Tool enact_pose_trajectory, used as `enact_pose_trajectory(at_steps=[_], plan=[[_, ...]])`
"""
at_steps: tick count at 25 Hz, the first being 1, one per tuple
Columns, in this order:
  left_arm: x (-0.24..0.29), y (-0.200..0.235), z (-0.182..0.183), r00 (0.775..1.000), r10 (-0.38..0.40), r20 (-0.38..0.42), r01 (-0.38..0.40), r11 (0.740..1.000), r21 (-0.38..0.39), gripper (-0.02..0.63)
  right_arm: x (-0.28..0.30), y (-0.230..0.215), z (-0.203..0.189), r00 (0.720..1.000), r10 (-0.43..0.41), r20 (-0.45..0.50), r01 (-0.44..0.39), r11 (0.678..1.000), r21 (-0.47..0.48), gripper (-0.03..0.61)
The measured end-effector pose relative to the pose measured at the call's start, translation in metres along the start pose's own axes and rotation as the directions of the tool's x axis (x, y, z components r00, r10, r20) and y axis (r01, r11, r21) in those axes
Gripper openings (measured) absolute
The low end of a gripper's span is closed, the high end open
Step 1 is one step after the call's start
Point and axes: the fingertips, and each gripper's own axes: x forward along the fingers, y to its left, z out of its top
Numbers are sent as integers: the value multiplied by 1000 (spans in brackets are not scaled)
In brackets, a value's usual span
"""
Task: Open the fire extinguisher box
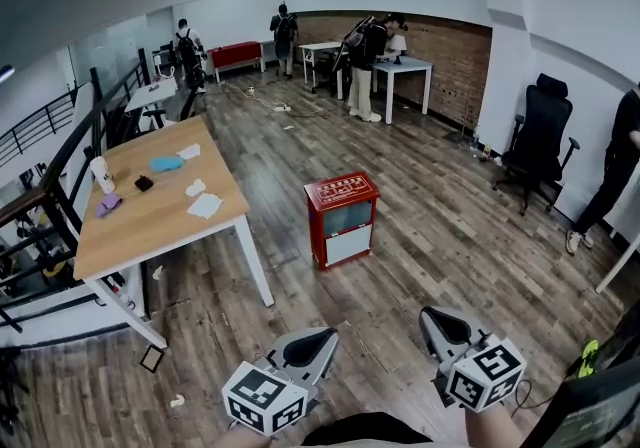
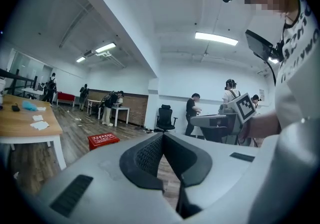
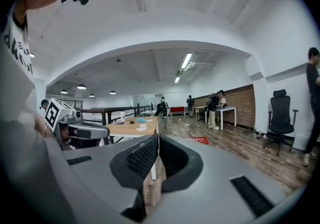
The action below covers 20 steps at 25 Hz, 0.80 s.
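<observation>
The box (image 1: 342, 219) stands on the wood floor (image 1: 440, 216) out in the middle of the room. It is red, with white print on its flat top and a pale panel on the front. It sits just right of the near leg of the wooden counter (image 1: 150, 221) and well ahead of both grippers, touching neither.

The left gripper (image 1: 322, 338) is held low at the near edge of the head view, pointing out across the floor. Its fingers (image 2: 147, 155) are pressed together at the tips with nothing between them. In its own view the box (image 2: 103, 140) shows small and off to the left.

The right gripper (image 1: 442, 320) is alongside it, a little apart. Its fingers (image 3: 140, 160) are likewise pressed tip to tip and hold nothing. The box (image 3: 200, 140) lies beyond them on the floor, slightly right.

On the counter lie a white cup (image 1: 101, 174), a blue cloth (image 1: 166, 163) and a few white papers (image 1: 205, 204). A black chair (image 1: 535, 141) stands by the right wall. Several people stand at white tables near the brick wall (image 1: 455, 56) at the back.
</observation>
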Motion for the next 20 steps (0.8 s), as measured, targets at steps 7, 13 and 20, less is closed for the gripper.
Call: enact_pose_trajectory(at_steps=[7,13,20], plan=[[40,31,-11,998,29,-64,-29,1000,0,6,38,-51,-8,1000,19,15,-20,996,91,11],[110,67,6,994,81,-72,-81,997,10,6,91,-125,11,998,60,-3,-60,998,21,12],[176,110,-2,989,133,-62,-136,990,-48,6,151,-179,12,986,152,-68,-156,986,-63,12]])
